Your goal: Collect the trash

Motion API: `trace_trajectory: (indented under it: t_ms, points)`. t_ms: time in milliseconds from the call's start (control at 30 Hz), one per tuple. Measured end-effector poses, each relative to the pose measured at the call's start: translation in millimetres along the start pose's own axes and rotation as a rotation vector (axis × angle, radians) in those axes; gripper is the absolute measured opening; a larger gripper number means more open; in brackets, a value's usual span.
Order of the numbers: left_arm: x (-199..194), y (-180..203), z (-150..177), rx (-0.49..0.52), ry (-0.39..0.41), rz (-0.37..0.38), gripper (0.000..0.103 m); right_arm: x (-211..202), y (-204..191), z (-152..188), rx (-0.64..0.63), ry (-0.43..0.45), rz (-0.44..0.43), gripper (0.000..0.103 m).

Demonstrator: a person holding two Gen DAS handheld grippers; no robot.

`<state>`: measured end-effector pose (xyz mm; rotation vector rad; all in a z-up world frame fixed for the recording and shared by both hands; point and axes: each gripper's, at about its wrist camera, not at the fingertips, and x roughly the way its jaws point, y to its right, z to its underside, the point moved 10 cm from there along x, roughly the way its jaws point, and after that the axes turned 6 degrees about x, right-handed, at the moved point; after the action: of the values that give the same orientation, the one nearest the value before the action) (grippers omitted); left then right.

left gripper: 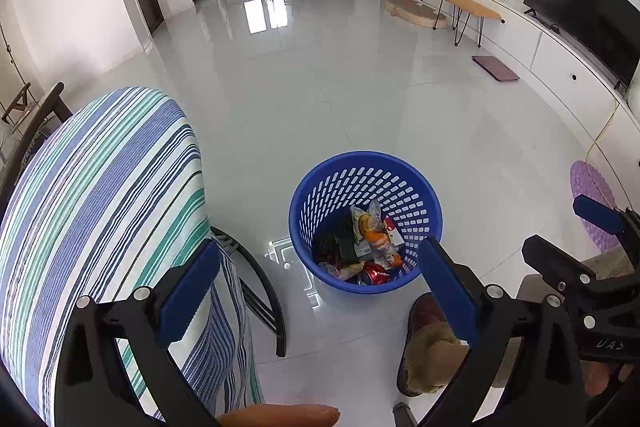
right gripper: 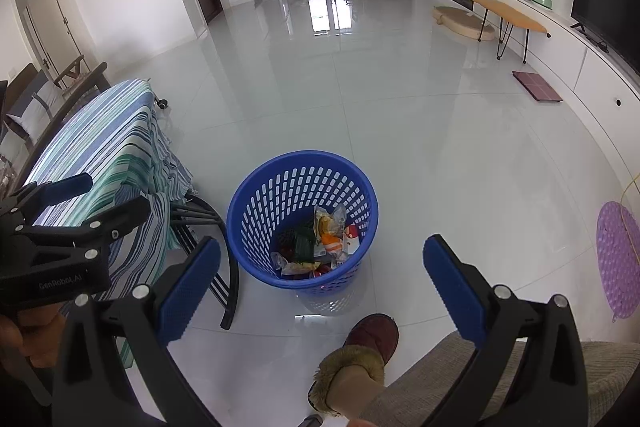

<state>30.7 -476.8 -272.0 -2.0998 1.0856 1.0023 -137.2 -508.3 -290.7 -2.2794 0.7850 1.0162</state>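
A: Hovering, both grippers empty. Left gripper [left gripper: 316,285] fingers spread wide, nothing between the pads. Right gripper [right gripper: 320,281] same, wide apart.

B: Trash?

A: Wrappers and packets [right gripper: 320,243] sit in the bottom of the blue basket [left gripper: 304,203], which stands on the grey tile floor [left gripper: 320,87] just ahead of both grippers. Person's slipper [right gripper: 370,335] just beside it.

B: Left side?

A: Striped cloth [left gripper: 100,187] draped over a table, near the basket, apart from it.

B: Farther?

A: Purple mat [right gripper: 618,259] right, TV [left gripper: 580,15] on white cabinet, dining chairs at the back.
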Motion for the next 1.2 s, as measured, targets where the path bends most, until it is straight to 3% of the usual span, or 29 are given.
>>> trace_trajectory:
  t_ms: [1200]
  points:
    - [0.3, 4.6, 0.7, 0.005, -0.004, 0.006, 0.098, 5.0, 8.2, -0.3, 0.003, -0.012, 0.012, 0.098]
